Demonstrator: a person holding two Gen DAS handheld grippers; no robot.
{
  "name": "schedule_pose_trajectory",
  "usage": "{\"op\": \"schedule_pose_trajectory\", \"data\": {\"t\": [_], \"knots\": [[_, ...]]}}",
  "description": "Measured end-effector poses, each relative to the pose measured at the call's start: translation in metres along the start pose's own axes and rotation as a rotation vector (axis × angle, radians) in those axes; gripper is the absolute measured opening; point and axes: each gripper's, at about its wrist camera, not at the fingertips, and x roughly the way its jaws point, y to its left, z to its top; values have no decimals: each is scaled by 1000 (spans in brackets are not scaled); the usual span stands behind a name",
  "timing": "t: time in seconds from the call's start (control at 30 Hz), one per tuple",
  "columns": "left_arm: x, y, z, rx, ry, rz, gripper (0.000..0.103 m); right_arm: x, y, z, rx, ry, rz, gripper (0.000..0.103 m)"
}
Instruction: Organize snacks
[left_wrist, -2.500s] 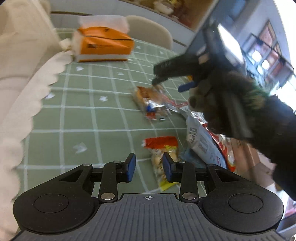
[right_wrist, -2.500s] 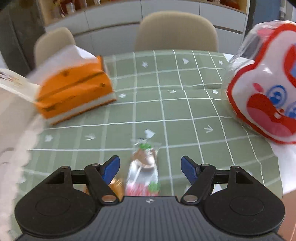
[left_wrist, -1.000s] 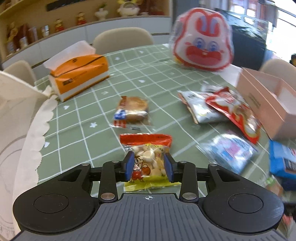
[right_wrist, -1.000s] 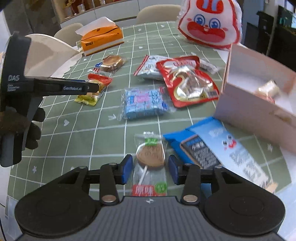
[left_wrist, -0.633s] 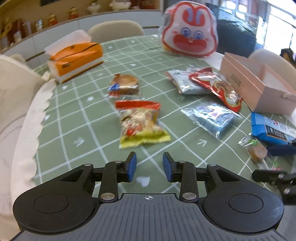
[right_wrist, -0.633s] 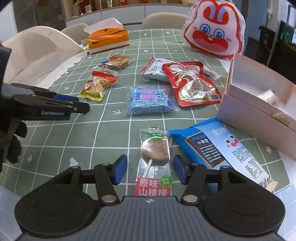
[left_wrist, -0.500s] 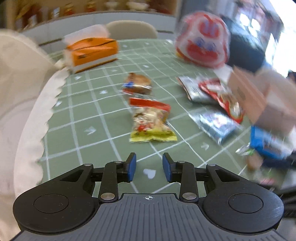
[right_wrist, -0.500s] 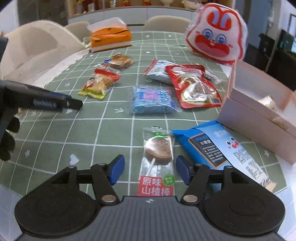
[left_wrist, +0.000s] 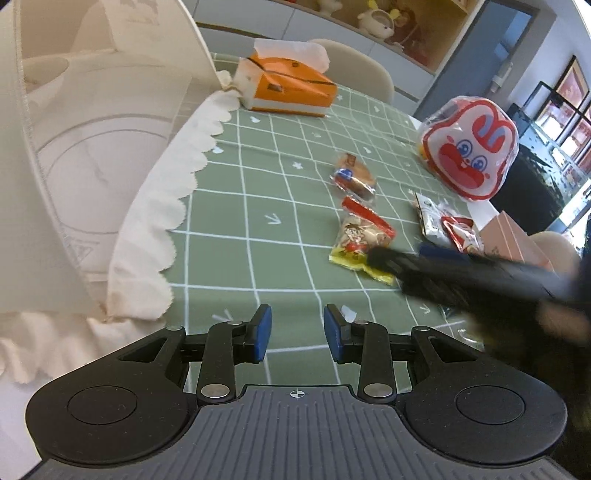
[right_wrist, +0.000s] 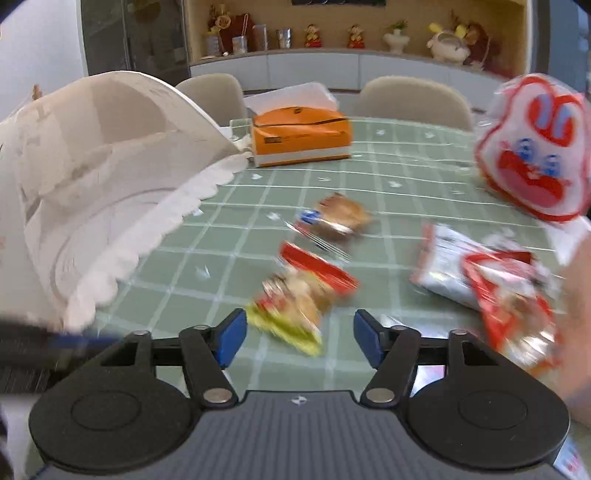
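A yellow-and-red snack packet (left_wrist: 360, 240) lies flat on the green checked tablecloth (left_wrist: 258, 229). My left gripper (left_wrist: 297, 338) hovers well short of it, its jaws a narrow gap apart with only cloth between them. My right gripper (right_wrist: 299, 341) is over the near end of the same packet (right_wrist: 295, 295). Its jaws are opening and the pads do not touch it. In the left wrist view the right gripper (left_wrist: 376, 258) reaches in blurred from the right, its tip over the packet. A wrapped bun (right_wrist: 340, 218) lies just beyond.
An orange tissue box (left_wrist: 288, 90) stands at the back. A rabbit-faced bag (right_wrist: 535, 147) is at the far right, with silver (right_wrist: 443, 266) and red (right_wrist: 513, 295) packets in front of it. A pink box (left_wrist: 506, 236) sits right. A white lace-edged cover (left_wrist: 147, 206) fills the left.
My left gripper came off the yellow packet and drew back, rolling, toward the lace cover. My right gripper widened, left the lollipop and swung left over the yellow packet.
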Motion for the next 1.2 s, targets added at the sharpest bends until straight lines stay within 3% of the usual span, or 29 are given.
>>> {"op": "schedule_pose_trajectory", "data": {"t": [0.17, 0.23, 0.27, 0.33, 0.5, 0.77, 0.97, 1.07, 1.2], "knots": [[-6, 10, -8, -29, -8, -17, 35, 59, 3, 22, 34, 113, -38, 73], [-7, 13, -10, -38, -7, -20, 35, 66, 8, 24, 10, 105, -65, 75], [-7, 14, -11, -40, -7, -20, 35, 66, 10, 23, -8, 110, -72, 74], [-7, 15, -11, -47, -9, -22, 35, 62, 12, 20, -19, 115, -72, 61], [-3, 12, -10, -54, -10, -36, 35, 32, 10, -4, -65, 132, -57, 58], [15, -18, -15, -8, 35, -96, 35, -40, -21, -57, 57, 160, -56, 60], [26, -47, -19, 36, 52, -137, 35, -63, -36, -77, 100, 139, 54, 65], [30, -59, -24, 66, 57, -157, 35, -84, -50, -78, 76, 72, 7, 68], [31, -69, -35, 100, 47, -203, 35, -103, -80, -88, 96, 34, -135, 69]]}}
